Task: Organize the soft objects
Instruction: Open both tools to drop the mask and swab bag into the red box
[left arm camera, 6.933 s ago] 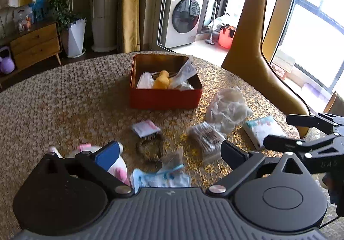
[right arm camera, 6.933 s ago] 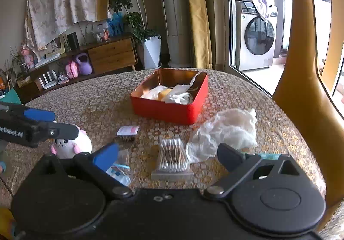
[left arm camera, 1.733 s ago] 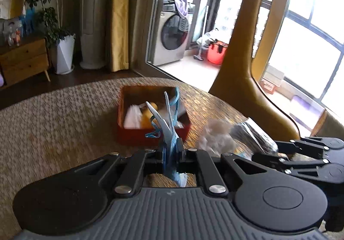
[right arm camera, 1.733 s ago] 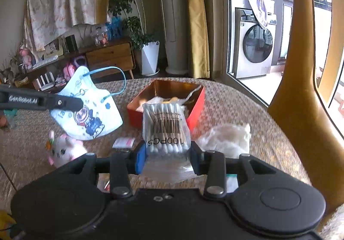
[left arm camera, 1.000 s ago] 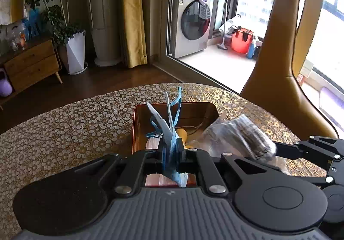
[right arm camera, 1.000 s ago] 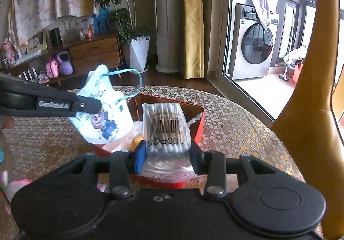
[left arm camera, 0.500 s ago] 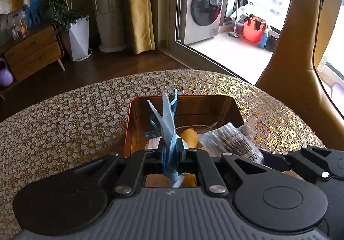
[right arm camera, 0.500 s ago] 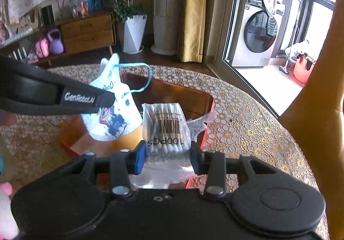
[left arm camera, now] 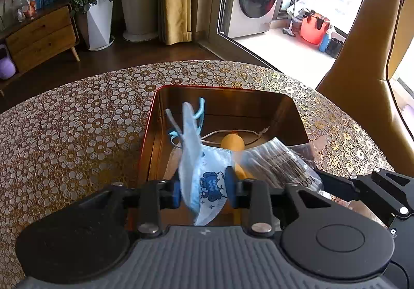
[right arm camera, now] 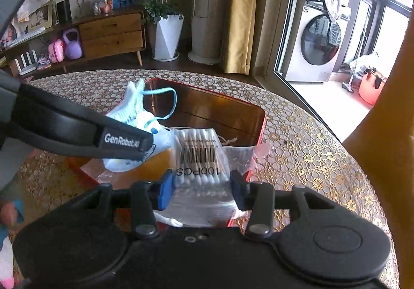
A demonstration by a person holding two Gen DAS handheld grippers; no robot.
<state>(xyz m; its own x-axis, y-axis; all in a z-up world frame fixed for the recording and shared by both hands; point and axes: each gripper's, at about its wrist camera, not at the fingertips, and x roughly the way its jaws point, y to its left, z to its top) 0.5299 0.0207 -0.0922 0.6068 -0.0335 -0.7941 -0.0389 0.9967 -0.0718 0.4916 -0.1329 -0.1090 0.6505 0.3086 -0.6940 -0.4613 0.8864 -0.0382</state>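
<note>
Parting over the red tin [left arm camera: 148, 133], the left gripper [left arm camera: 203, 192] now stands with its pads wide of the child's face mask [left arm camera: 204, 172], which half a second ago was pinched flat between them. The mask sags in the gap, its printed face turned toward the camera and its blue ear loops [left arm camera: 199, 113] sticking up ahead of the fingers; whether it touches either pad I cannot tell. Just beyond and below it lie an orange-yellow soft item [left arm camera: 231, 141] and a string on the tin floor.

To this gripper's right, the right gripper [right arm camera: 200, 189] has also loosened. Its fingers sit farther apart than a moment before, with the cotton swab packet [right arm camera: 198, 159] lying between them, the barcode facing up. It may rest against the pads, but the squeeze looks gone. Under its far end is crumpled clear plastic [right arm camera: 238, 154], inside the tin's right wall.

Both carried items have been brought from the tabletop to above the tin, and both releases look under way, so this pair is nearly stowed. The mask should slip down among the contents; the packet, partly over the near rim, could tip outward unless nudged forward.
</note>
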